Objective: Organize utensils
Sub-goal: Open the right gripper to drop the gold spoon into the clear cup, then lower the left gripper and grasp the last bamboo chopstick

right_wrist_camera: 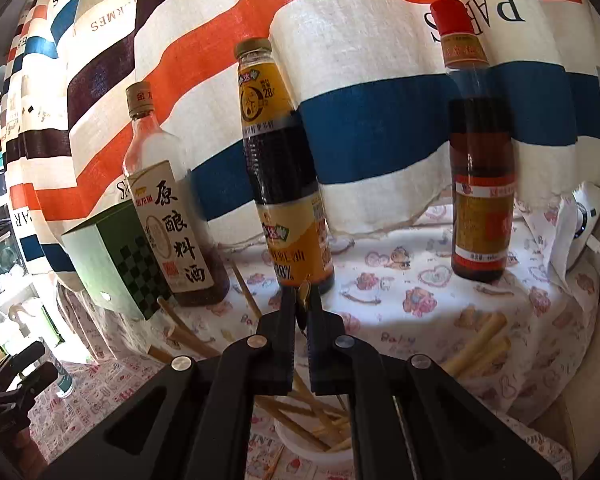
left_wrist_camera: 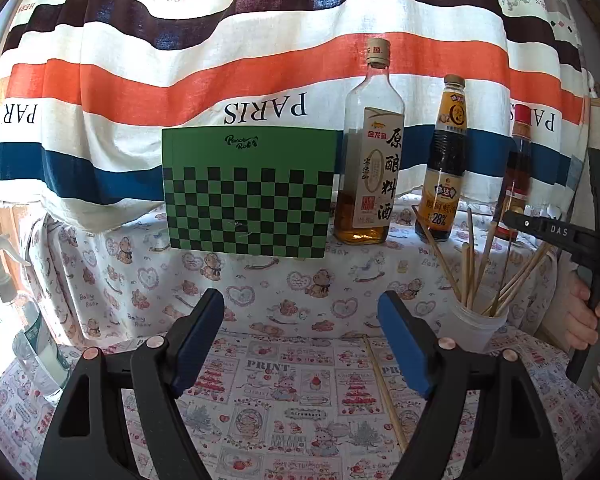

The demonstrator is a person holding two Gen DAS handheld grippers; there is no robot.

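Observation:
A white cup [left_wrist_camera: 474,326] holding several wooden chopsticks [left_wrist_camera: 470,264] stands on the table at the right. One loose chopstick [left_wrist_camera: 384,392] lies on the cloth between my left gripper's fingers and the cup. My left gripper [left_wrist_camera: 300,320] is open and empty, low over the table. My right gripper [right_wrist_camera: 303,300] hovers above the cup [right_wrist_camera: 316,446], shut on a thin chopstick [right_wrist_camera: 303,292] whose tip shows between its fingertips. It also shows in the left wrist view [left_wrist_camera: 512,218], held by a hand.
Three sauce bottles stand at the back: a clear one [left_wrist_camera: 370,152], a dark one [left_wrist_camera: 444,168] and a red-capped one [left_wrist_camera: 518,168]. A green checkered box [left_wrist_camera: 248,192] stands left of them. A spray bottle [left_wrist_camera: 24,320] is at the far left. A striped cloth hangs behind.

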